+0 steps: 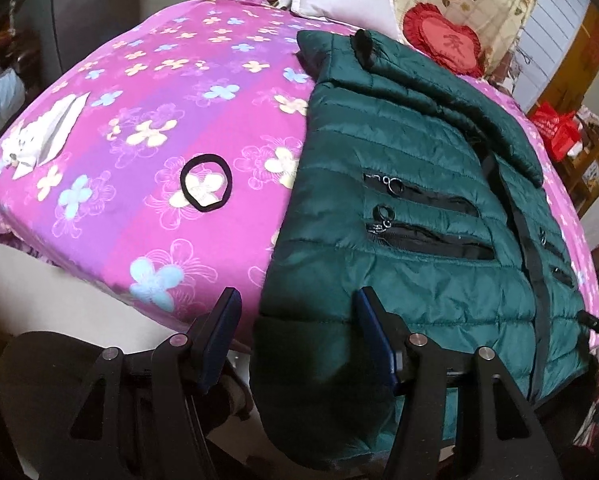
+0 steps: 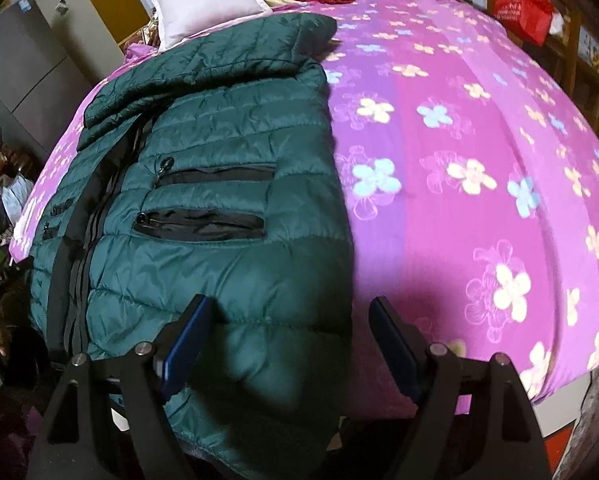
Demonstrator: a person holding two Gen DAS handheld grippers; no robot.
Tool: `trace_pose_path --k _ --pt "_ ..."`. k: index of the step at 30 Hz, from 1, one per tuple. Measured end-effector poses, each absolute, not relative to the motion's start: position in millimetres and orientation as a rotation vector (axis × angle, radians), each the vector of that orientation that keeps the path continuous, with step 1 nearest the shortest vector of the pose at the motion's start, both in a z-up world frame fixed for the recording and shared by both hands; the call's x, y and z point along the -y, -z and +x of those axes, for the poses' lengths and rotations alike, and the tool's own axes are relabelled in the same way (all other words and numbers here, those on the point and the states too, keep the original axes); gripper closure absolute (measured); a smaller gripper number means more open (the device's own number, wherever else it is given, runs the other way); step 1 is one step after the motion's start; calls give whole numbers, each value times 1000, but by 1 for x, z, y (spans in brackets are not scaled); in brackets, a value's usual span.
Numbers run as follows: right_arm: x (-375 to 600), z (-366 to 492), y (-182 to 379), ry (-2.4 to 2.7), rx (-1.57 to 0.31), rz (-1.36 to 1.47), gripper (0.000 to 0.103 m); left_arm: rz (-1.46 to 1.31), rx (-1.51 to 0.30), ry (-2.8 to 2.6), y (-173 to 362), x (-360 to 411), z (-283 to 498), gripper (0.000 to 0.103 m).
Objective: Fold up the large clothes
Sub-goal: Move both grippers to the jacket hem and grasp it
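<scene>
From the left wrist, the left gripper (image 1: 297, 312) hangs unclenched and empty over the near left hem corner of the green jacket (image 1: 411, 208), which runs lengthwise up the bed (image 1: 159, 120), while from the right wrist the right gripper (image 2: 289, 320), likewise spread and empty, straddles the jacket's (image 2: 219, 184) near right hem corner.

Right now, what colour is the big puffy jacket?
Dark green jacket with black zips, clearest in the right wrist view.
</scene>
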State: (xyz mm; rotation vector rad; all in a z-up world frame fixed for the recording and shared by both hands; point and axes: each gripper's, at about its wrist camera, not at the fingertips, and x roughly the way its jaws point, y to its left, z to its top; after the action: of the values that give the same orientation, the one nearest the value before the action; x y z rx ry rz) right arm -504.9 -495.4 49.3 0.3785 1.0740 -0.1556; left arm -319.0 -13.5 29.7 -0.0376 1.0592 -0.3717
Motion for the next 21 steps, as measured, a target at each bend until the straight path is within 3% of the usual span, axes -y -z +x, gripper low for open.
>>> trace_pose_path --k 21 --pt "483 -505 -39 56 -1058 411 18 -61 -1087 439 -20 19 -324 55"
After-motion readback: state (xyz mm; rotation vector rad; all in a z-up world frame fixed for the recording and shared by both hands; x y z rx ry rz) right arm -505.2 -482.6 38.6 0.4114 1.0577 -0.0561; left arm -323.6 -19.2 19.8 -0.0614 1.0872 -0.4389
